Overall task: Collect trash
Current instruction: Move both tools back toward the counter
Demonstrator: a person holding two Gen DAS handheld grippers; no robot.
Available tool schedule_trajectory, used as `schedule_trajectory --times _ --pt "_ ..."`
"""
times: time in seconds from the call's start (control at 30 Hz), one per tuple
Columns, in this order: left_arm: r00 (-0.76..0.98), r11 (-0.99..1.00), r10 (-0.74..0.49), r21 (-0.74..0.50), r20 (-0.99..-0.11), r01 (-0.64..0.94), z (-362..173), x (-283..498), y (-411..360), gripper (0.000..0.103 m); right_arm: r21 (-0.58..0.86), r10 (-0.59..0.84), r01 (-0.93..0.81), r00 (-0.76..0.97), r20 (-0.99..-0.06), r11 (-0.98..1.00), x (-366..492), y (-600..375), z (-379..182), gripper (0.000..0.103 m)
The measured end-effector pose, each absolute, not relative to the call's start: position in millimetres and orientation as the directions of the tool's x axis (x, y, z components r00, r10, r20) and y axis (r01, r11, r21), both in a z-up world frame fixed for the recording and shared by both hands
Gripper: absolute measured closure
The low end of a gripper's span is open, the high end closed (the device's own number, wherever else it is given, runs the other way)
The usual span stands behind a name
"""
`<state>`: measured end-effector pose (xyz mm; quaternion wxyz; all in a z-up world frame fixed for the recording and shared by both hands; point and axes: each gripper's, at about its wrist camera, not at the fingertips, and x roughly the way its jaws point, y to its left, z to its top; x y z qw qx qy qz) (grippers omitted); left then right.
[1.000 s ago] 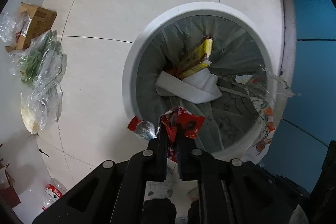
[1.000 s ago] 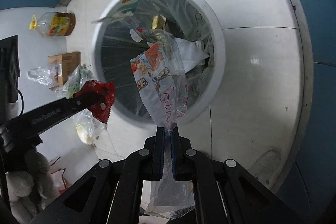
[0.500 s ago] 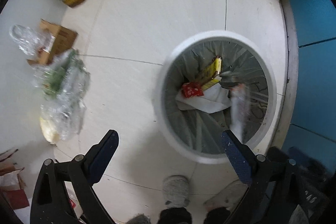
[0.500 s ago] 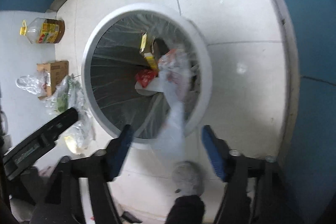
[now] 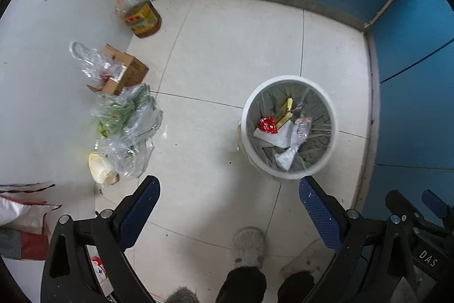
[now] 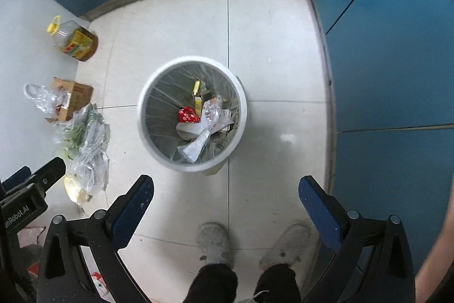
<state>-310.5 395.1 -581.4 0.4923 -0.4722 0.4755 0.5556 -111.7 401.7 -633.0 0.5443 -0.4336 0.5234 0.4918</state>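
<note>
Now both the left gripper (image 5: 228,202) and right gripper (image 6: 226,199) hang spread wide and empty, raised above the white round lined bin (image 6: 239,129), where the crinkled red foil wrapper (image 6: 187,115) and clear printed plastic bag (image 6: 208,115) released a second ago lie inside, so this drop-off looks complete.

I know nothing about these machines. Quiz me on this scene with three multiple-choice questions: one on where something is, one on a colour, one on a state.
1. Where is the red wrapper?
A. inside the white bin
B. on the floor tiles
C. in a claw

2. What colour is the cap of the oil bottle?
A. green
B. yellow
C. white

3. How do the left claw and right claw stand?
A. both shut on trash
B. one open, one shut
C. both open, holding nothing

Answers: 1 A, it lies among the trash inside the rim. 2 B, the cap and handle are yellow. 3 C, blue pads spread wide apart.
</note>
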Motion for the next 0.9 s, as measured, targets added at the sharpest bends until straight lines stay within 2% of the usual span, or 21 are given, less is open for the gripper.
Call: schedule_trajectory --times 0.33,0.6,0.73,0.9 --pt "-0.077 -0.069 0.199 0.064 -0.977 -0.996 -439 -321 333 0.003 0.063 0.198 -0.99 -0.037 -0.98 0.126 -117 340 -472 0.0" --pt "-0.036 -0.032 0.257 0.029 -0.966 -0.999 -352 -307 292 0.003 0.084 0.276 -0.993 -0.059 -0.959 0.082 -117 285 -352 0.0" --pt "-0.018 -0.011 0.286 0.016 -0.958 -1.0 -314 -300 275 0.003 0.103 0.318 -0.992 -0.073 -0.945 0.078 -116 261 -306 0.0" --pt "-0.056 0.011 0.323 0.063 -0.945 -0.998 -279 -292 260 0.003 0.133 0.35 -0.987 -0.094 -0.932 0.089 -110 240 -271 0.0"
